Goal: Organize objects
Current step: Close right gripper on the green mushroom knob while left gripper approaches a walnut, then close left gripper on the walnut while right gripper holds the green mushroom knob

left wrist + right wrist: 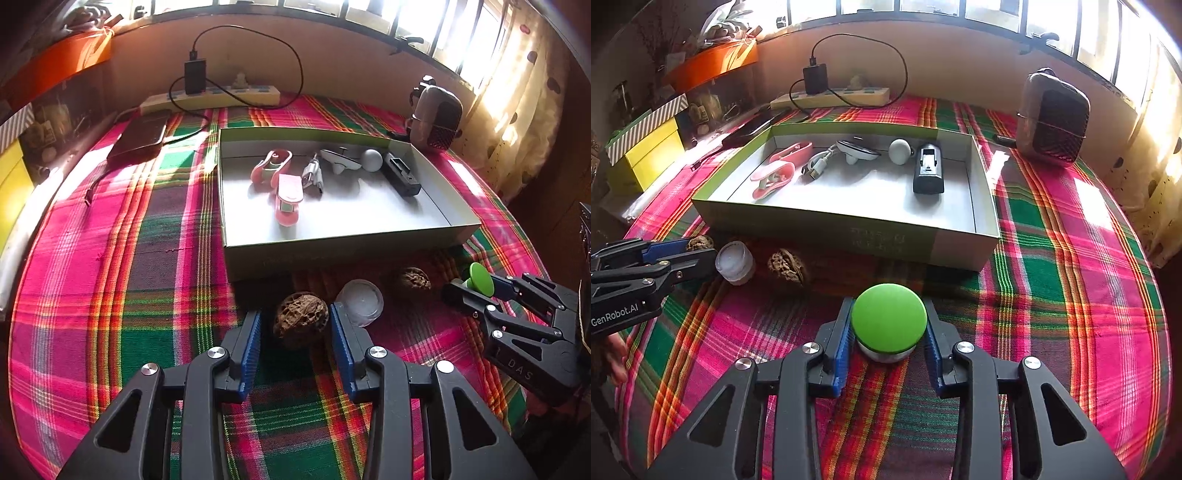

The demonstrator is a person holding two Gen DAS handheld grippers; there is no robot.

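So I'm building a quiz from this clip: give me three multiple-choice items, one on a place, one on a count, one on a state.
1. Where is the black device?
A in the box
B on the cloth
C on the power strip

2. How many walnuts lie on the cloth?
A one
B two
C four

3. What is the right gripper doing?
A hanging open
B shut on the green-capped object
C holding a walnut

Key: A, it lies inside the box; B, one walnut between the left gripper's fingers, another nearby; B, its fingers press the green-capped object.
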